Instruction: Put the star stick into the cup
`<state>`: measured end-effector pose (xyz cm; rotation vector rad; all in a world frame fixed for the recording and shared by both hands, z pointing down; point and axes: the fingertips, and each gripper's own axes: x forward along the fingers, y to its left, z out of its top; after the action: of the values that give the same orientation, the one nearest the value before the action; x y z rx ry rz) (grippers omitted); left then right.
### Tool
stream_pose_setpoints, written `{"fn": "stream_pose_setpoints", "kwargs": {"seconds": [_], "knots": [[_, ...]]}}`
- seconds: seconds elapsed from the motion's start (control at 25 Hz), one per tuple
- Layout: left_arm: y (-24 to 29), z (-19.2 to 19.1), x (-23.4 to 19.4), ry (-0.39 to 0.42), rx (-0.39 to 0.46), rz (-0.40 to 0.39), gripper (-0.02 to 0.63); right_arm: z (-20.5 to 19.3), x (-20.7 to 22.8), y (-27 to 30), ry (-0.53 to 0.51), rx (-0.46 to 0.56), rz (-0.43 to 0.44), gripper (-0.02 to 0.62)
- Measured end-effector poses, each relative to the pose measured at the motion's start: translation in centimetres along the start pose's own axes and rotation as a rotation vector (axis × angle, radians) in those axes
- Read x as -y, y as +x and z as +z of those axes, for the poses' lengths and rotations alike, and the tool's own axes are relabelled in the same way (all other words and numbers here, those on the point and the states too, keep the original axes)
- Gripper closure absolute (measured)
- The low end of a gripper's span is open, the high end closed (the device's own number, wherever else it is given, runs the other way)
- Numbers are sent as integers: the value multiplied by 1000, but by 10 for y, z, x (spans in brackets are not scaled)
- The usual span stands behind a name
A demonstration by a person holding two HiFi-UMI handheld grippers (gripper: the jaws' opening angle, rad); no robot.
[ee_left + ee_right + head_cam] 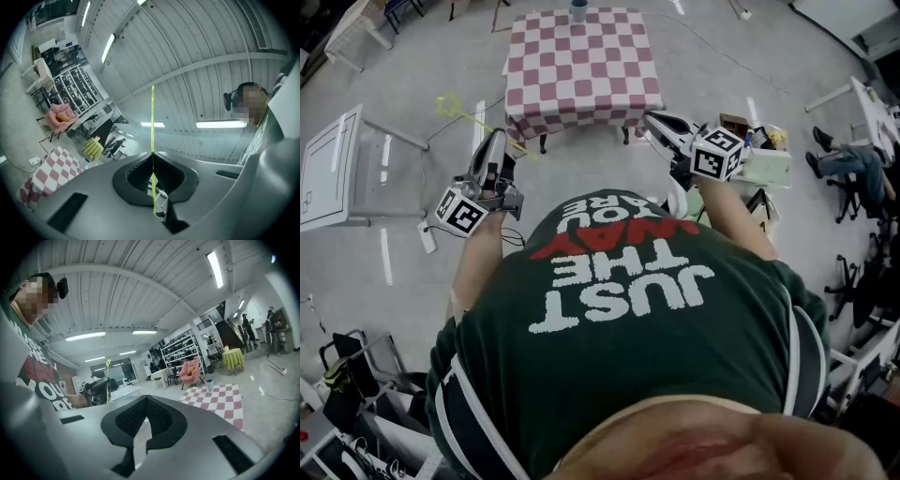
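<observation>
We saw a checkered table (581, 70) ahead, with a pink armchair (191, 371) and a yellow-draped table (233, 359) beyond.

The cup (578, 10) stands at the far edge of the table (581, 66), with the star stick (473, 117) in the left gripper (497, 138) before the table's near left corner.

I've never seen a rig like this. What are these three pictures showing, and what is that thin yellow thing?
No robot here: a person holds a two-jaw gripper in each hand. The head view comes from a camera on the person's head, looking down; the other two come from cameras riding on the grippers. The left gripper is shut on the star stick, that thin yellow rod. The right gripper is shut and empty. Ahead stands a table with a red-and-white checked cloth; the cup stands at its far edge.
</observation>
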<state>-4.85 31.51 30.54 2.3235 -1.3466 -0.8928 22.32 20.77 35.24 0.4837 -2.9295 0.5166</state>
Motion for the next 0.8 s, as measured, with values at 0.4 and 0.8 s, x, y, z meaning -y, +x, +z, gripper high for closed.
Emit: {"fn": "stream_pose_setpoints", "kwargs": {"seconds": [0.4,0.8], "knots": [[16,-7,0,-11,3,-15,595,3,2,-1,-25,-13,28,560],[58,-33,14,9,-16,1,595,5,32,-36,-13,-16,45,560]]}}
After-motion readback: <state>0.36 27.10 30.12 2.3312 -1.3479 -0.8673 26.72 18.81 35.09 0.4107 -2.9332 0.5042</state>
